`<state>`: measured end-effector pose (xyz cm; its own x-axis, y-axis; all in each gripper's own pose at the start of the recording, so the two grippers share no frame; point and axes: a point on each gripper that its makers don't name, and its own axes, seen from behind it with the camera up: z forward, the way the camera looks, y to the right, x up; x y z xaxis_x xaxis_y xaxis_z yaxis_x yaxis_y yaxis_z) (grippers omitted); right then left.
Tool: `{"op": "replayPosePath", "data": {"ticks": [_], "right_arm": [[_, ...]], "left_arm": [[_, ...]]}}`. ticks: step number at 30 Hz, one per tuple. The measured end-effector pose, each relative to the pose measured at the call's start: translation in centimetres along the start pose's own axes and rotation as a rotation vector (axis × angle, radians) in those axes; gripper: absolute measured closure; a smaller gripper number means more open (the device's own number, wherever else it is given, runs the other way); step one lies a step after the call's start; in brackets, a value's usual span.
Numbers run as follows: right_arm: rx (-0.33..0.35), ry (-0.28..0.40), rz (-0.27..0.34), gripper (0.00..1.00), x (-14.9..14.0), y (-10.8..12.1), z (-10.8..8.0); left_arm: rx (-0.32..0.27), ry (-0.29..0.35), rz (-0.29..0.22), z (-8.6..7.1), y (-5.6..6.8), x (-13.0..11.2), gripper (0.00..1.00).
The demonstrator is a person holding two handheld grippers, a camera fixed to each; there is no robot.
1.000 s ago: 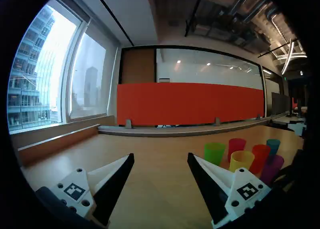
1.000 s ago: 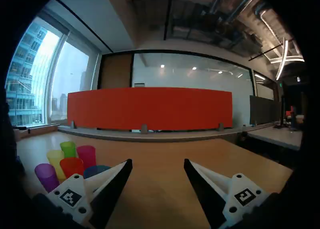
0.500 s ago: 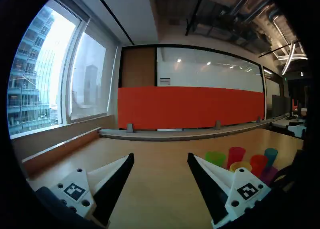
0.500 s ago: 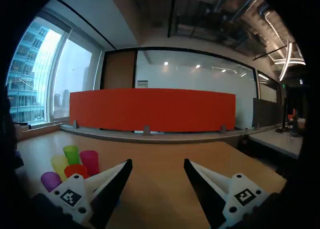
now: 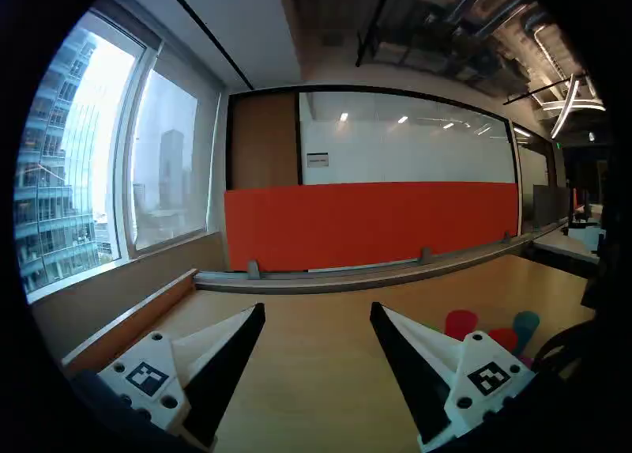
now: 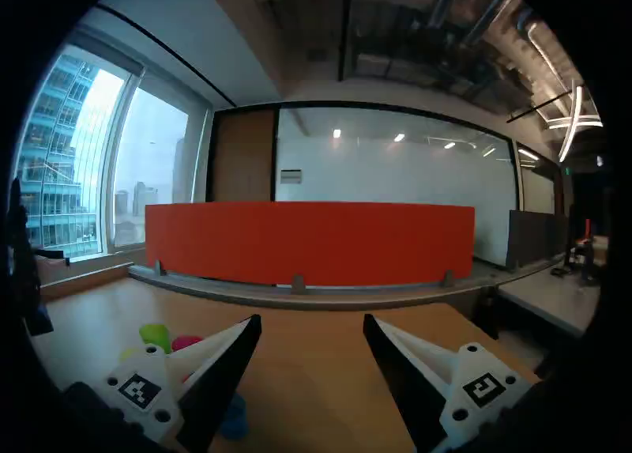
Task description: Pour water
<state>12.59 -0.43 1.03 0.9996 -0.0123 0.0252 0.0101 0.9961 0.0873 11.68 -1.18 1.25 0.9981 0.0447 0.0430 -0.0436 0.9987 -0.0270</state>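
Several coloured plastic cups stand in a cluster on the wooden table. In the left gripper view a pink cup (image 5: 460,323), a red cup (image 5: 501,336) and a teal cup (image 5: 524,324) peek out behind my right finger. My left gripper (image 5: 317,322) is open with nothing between its fingers. In the right gripper view a green cup (image 6: 156,334), a pink cup (image 6: 186,342) and a blue cup (image 6: 234,416) sit around my left finger. My right gripper (image 6: 312,330) is open and holds nothing. Both grippers hover low over the table.
The wooden table (image 5: 316,374) runs to an orange divider panel (image 5: 371,224) at its far edge. Large windows (image 5: 79,176) line the left side. Another desk (image 6: 553,291) stands to the right. A dark object (image 6: 24,271) sits at the left edge.
Both grippers have tilted or dropped so that the cups sink lower in each view and are now largely hidden behind the fingers. Both stay open.
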Motion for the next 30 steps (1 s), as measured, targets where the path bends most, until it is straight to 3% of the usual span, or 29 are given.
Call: {"op": "replayPosePath", "data": {"ticks": [8,14,23,30], "right_arm": [[0.004,0.001,-0.006,0.00,3.8,0.4,0.5],[0.016,-0.007,-0.007,0.00,6.3,0.2,1.0],[0.052,-0.011,0.000,0.00,7.4,-0.1,1.0],[0.153,-0.019,-0.004,0.00,7.6,-1.7,0.4]], "left_arm": [[-0.014,0.011,0.039,0.9,0.1,4.3,0.01],[-0.036,0.013,0.022,1.6,0.4,7.0,0.01],[-0.099,-0.026,0.021,2.3,1.7,7.8,0.01],[-0.187,-0.024,0.013,2.1,3.0,8.6,0.01]]}}
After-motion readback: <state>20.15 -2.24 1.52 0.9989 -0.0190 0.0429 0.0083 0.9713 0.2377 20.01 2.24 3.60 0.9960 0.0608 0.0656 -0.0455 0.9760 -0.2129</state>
